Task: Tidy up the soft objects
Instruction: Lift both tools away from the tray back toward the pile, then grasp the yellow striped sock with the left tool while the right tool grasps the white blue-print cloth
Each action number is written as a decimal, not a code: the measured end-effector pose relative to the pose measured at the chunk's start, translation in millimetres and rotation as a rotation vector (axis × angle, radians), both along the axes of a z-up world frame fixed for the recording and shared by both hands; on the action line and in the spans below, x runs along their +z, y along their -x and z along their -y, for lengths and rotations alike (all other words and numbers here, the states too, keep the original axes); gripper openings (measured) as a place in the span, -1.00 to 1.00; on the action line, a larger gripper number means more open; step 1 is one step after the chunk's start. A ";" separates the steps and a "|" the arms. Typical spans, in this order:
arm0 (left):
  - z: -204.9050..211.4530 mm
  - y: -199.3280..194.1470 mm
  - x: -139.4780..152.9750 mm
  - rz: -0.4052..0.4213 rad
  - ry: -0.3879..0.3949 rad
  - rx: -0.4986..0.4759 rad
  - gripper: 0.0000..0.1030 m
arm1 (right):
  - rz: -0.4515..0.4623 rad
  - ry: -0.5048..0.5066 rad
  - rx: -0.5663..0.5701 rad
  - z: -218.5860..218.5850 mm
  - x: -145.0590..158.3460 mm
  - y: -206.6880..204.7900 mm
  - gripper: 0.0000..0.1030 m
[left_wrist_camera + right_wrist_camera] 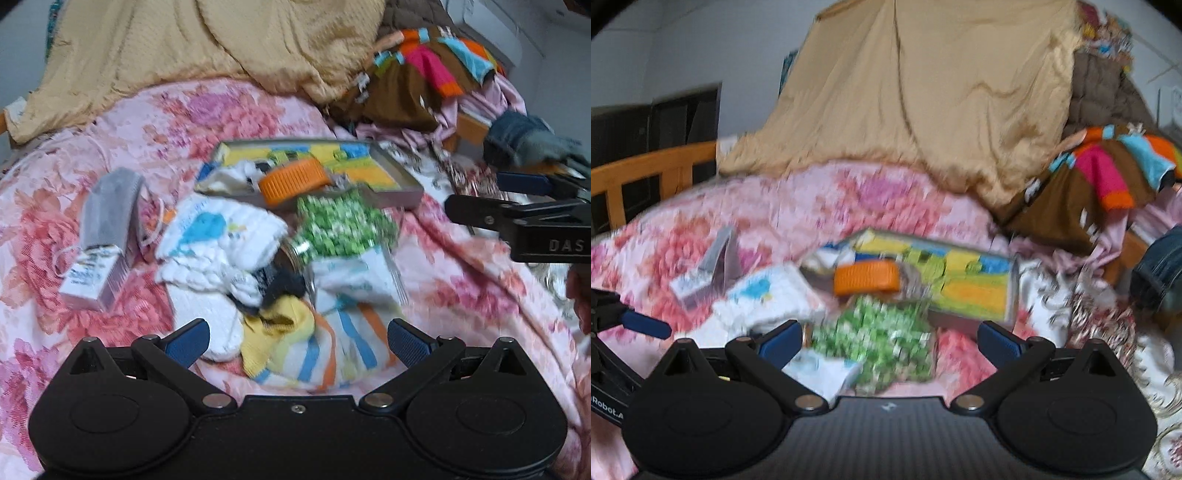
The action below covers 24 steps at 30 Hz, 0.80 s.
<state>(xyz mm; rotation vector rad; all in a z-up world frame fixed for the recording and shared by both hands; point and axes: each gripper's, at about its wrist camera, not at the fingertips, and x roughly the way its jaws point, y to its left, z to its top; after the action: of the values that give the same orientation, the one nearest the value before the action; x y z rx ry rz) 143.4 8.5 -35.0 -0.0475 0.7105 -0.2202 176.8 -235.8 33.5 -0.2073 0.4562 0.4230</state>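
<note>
A heap of small soft things lies on the pink floral bedspread [147, 122]: a white cloth with a blue print [218, 236], a green-and-white patterned cloth [340, 221], a yellow cloth [277, 332] and a striped cloth [332, 354]. My left gripper [298, 341] is open, just above the striped and yellow cloths. My right gripper [889, 341] is open and empty over the green-and-white cloth [875, 343]; it also shows at the right edge of the left wrist view [517, 199]. The right wrist view is blurred.
A metal tray [391, 192] with a colourful lining holds an orange lid [291, 181]. A small white box [92, 277] and a grey mask [110, 206] lie left. A tan quilt [221, 44] and clothes [424, 81] are piled behind. A wooden bed rail [646, 173] stands left.
</note>
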 end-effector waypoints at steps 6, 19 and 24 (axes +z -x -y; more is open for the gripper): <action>9.7 -1.4 -13.5 -0.038 -0.039 -0.042 0.98 | -0.068 0.048 0.028 -8.7 -23.6 -2.2 0.99; 17.4 -13.8 -31.8 -0.111 -0.041 -0.062 0.98 | -0.307 -0.160 0.042 -4.1 -48.5 -38.6 0.99; 17.3 -21.1 -39.9 -0.127 -0.029 -0.052 0.98 | -0.374 -0.212 0.046 -7.7 -57.3 -52.3 0.98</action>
<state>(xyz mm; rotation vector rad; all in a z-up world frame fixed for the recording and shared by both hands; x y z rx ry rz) 164.5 -8.8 -74.9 -0.0157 0.8419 -0.2586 229.1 -228.2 -23.8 0.0701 0.7696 0.5542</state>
